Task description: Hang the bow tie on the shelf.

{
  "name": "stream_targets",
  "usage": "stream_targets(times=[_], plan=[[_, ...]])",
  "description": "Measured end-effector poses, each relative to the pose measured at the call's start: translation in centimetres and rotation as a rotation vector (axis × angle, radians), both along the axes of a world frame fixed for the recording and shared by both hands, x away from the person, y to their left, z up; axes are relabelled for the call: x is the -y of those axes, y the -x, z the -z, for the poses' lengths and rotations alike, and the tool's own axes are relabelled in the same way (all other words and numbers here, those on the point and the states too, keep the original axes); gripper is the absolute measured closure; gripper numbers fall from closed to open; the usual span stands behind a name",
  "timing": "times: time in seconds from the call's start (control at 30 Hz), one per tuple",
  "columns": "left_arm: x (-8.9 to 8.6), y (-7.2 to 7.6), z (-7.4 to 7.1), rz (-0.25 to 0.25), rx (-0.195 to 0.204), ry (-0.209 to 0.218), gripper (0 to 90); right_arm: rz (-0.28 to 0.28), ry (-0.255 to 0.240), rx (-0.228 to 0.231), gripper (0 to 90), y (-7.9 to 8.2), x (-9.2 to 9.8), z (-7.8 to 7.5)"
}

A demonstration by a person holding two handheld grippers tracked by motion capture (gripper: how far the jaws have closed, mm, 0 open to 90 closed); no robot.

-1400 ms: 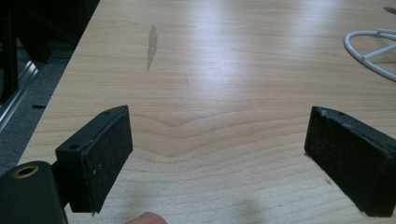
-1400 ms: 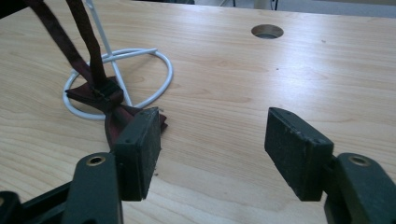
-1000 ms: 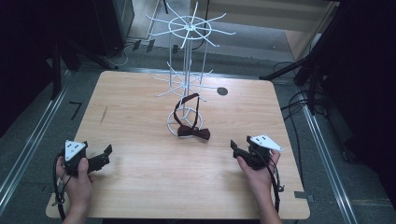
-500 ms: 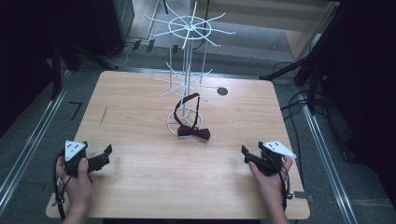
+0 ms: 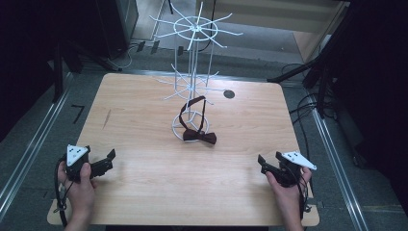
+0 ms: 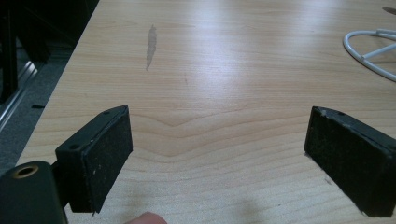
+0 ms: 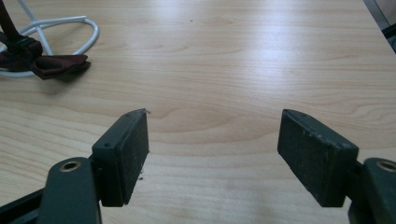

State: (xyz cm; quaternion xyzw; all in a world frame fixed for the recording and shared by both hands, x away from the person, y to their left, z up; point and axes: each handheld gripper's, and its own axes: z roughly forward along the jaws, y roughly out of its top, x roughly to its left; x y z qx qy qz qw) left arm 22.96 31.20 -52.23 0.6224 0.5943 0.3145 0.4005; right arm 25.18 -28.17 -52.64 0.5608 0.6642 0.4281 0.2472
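The left hand [image 5: 79, 185] comes in from the bottom edge at about 7 o'clock of the worktop [image 5: 144, 192], fist wrapped round the left tongs [image 5: 109, 158], which lie low and level and point towards 2 o'clock. In the left gripper view the jaws stand wide apart, released, with bare wood between them.

At the middle of the worktop, near 12 o'clock, a white wire rack [image 5: 195, 72] stands upright. A dark bow tie [image 5: 199, 137] lies on the wood touching the rack's ring base, its strap looped up round the stem.

The right hand [image 5: 287, 187] enters at about 5 o'clock, gripping the right tongs [image 5: 262, 162], which point towards 10 o'clock, well apart from the bow tie. Their jaws have just been opening and gape, nothing between them.
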Motion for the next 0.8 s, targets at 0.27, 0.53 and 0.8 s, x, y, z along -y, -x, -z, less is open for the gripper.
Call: stream_targets(times=[0.27, 0.53, 0.8], plan=[[0.0, 0.0, 0.0, -0.001, 0.0, 0.001, 8.3, 0.023, -0.005, -0.006, 24.8, 0.8, 1.6, 0.3], [0.0, 0.0, 0.0, -0.001, 0.0, 0.001, 8.3, 0.049, 0.0, -0.012, 22.9, 1.9, 3.8, 0.7], [0.0, 0.0, 0.0, -0.002, 0.0, 0.0, 8.3, 0.062, -0.016, -0.001, 19.6, 2.8, 5.6, 0.9]])
